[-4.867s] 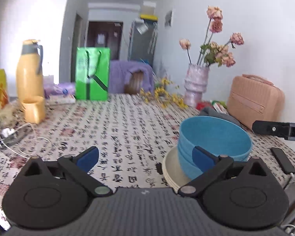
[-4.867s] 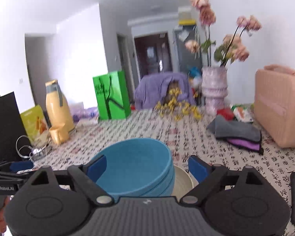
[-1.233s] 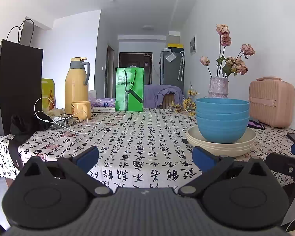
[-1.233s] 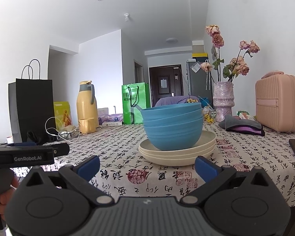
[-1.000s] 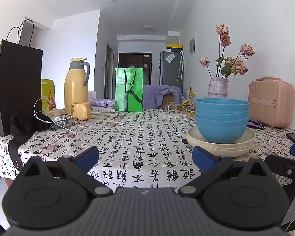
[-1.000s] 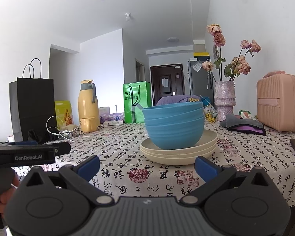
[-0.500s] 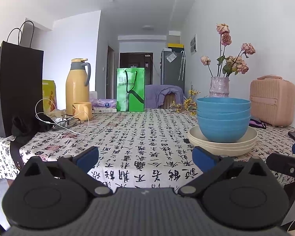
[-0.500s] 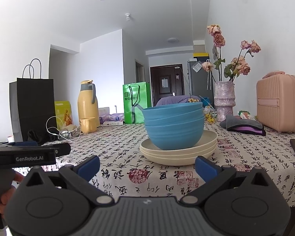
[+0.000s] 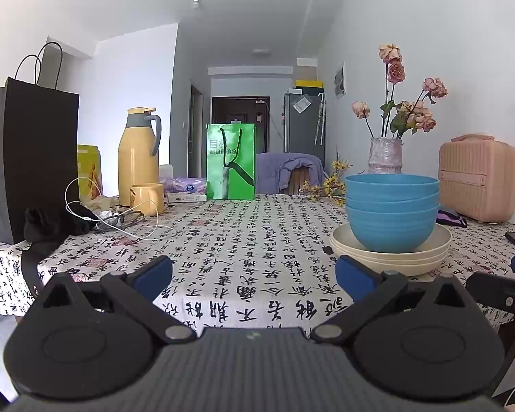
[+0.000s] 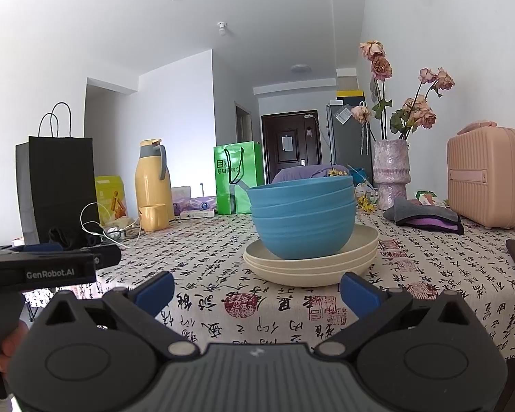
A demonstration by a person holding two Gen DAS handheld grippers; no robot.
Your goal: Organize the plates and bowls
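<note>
- Three blue bowls (image 10: pixel 302 219) are seen nested one inside another, standing upright on a stack of cream plates (image 10: pixel 310 261).
- The stack is set on a table (image 10: pixel 429 285) covered by a white cloth printed with black characters, towards its near edge.
- The right gripper (image 10: pixel 255 288) is held low before the table edge, directly facing the stack; its blue-tipped jaws are spread wide and nothing is held between them.
- The left gripper (image 9: pixel 254 276) is held further to the left, with the stack seen off to its right; its jaws are likewise spread apart and empty.
- Behind the stack, a vase of dried roses (image 10: pixel 391 175) and a pink case (image 10: pixel 489 178) are placed near the wall.
- A yellow jug (image 9: pixel 139 158), a yellow mug (image 9: pixel 147 199), a green bag (image 9: pixel 230 161) and a black bag (image 9: pixel 31 168) are found across the table's far and left sides.
</note>
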